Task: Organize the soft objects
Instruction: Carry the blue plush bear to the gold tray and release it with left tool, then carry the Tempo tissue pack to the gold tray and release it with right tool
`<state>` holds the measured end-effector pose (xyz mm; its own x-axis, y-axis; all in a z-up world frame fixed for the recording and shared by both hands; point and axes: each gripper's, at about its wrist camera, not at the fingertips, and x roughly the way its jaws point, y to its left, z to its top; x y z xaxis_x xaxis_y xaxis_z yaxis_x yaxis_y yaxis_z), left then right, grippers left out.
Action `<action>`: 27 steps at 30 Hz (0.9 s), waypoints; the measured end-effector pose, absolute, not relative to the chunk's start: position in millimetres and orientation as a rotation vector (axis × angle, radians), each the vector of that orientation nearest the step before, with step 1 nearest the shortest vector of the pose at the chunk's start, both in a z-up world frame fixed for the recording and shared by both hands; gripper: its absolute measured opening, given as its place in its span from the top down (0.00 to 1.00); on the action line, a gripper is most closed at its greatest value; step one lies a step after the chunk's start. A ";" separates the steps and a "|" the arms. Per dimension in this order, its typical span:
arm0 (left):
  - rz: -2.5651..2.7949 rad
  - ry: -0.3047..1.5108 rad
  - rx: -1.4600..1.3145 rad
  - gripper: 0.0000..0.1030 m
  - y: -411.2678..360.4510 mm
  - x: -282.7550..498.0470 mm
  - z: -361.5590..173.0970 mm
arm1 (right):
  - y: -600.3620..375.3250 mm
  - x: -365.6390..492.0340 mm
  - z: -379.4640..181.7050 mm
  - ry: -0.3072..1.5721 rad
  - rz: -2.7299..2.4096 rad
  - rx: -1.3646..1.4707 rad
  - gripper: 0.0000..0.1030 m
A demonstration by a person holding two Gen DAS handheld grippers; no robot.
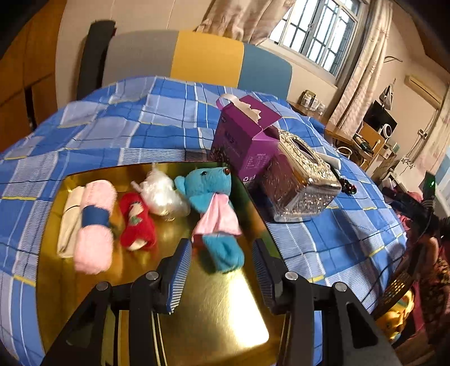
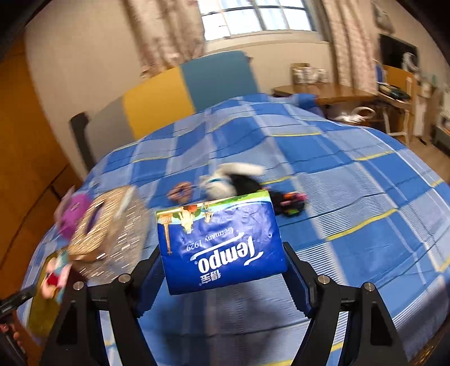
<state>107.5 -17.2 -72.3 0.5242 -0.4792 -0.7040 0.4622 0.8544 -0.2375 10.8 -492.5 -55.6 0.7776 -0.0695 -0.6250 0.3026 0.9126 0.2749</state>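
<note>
**Daylit bedroom, checked bed**

Daylight pours through the barred window (image 1: 317, 31), floral curtains (image 1: 244, 17) either side. Cream walls, a grey-yellow-blue headboard (image 1: 197, 56) behind the blue plaid bedspread (image 1: 126, 126), a wooden desk (image 2: 323, 93) beyond the far corner.

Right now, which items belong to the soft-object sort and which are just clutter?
Job:
gold tray
blue teddy
pink yarn
red plush
white fluff
Tempo tissue pack, held in right gripper

Clutter:
purple carton
glittery tissue box

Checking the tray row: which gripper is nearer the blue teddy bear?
Left. The left gripper hangs open just short of the blue teddy bear; the right gripper holds a Tempo tissue pack beyond the tissue box.
</note>
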 end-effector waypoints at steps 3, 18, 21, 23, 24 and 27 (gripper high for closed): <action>-0.554 0.833 -0.034 0.56 -6.5 98.1 -74.3 | -451.9 13.4 -50.4 0.658 -0.132 0.344 0.25; -0.332 0.770 -0.130 0.56 74.1 68.1 -66.2 | -203.6 67.0 -45.2 0.758 0.345 0.099 0.25; -0.299 0.751 -0.151 0.56 91.7 63.2 -63.2 | -150.0 86.8 -59.0 0.827 0.429 0.044 0.25; -0.263 0.749 -0.163 0.56 106.8 62.4 -61.2 | -117.7 95.6 -69.1 0.877 0.484 0.025 0.25; -0.247 0.745 -0.177 0.56 114.1 61.6 -59.8 | -100.7 101.0 -76.2 0.909 0.514 0.018 0.25; -0.197 0.740 -0.218 0.56 137.2 60.8 -58.4 | -64.7 115.8 -95.5 0.981 0.569 0.026 0.25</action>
